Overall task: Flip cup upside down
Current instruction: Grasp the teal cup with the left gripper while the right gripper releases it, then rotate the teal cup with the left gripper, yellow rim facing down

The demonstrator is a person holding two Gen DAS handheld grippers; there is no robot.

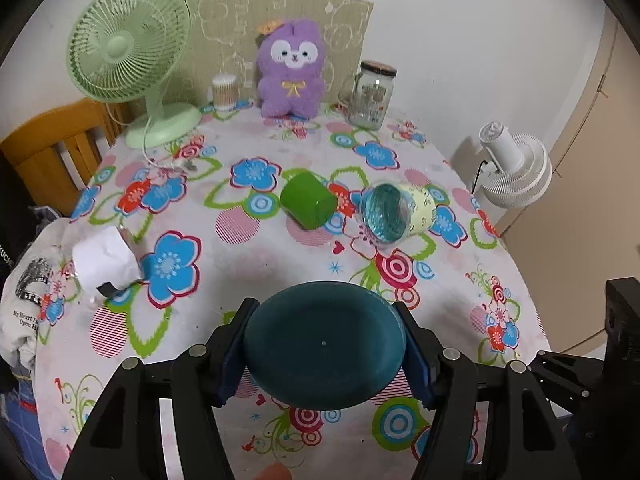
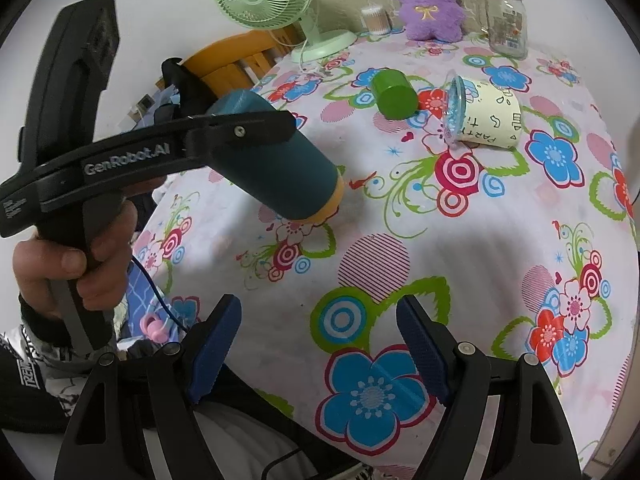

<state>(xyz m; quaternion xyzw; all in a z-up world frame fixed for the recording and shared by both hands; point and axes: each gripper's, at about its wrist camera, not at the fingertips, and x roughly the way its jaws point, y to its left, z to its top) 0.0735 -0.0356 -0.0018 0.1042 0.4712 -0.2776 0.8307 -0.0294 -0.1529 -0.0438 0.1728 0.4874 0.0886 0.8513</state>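
Observation:
My left gripper [image 1: 324,346] is shut on a dark teal cup [image 1: 324,344], whose flat base faces the left wrist camera. In the right wrist view the same cup [image 2: 276,160] is tilted, its orange rim down and touching the flowered tablecloth [image 2: 400,240], with the left gripper's finger [image 2: 240,132] across its side. My right gripper [image 2: 318,348] is open and empty, low over the table's near edge. A green cup [image 1: 307,200] and a pale yellow paper cup with a clear lid [image 1: 396,212] lie on their sides mid-table.
At the back stand a green fan [image 1: 128,48], a cotton-swab box [image 1: 224,92], a purple plush toy [image 1: 291,68] and a glass jar [image 1: 370,94]. Crumpled white paper [image 1: 104,260] lies at the left. A white fan [image 1: 516,172] sits off the table's right edge. A wooden chair [image 1: 52,148] stands left.

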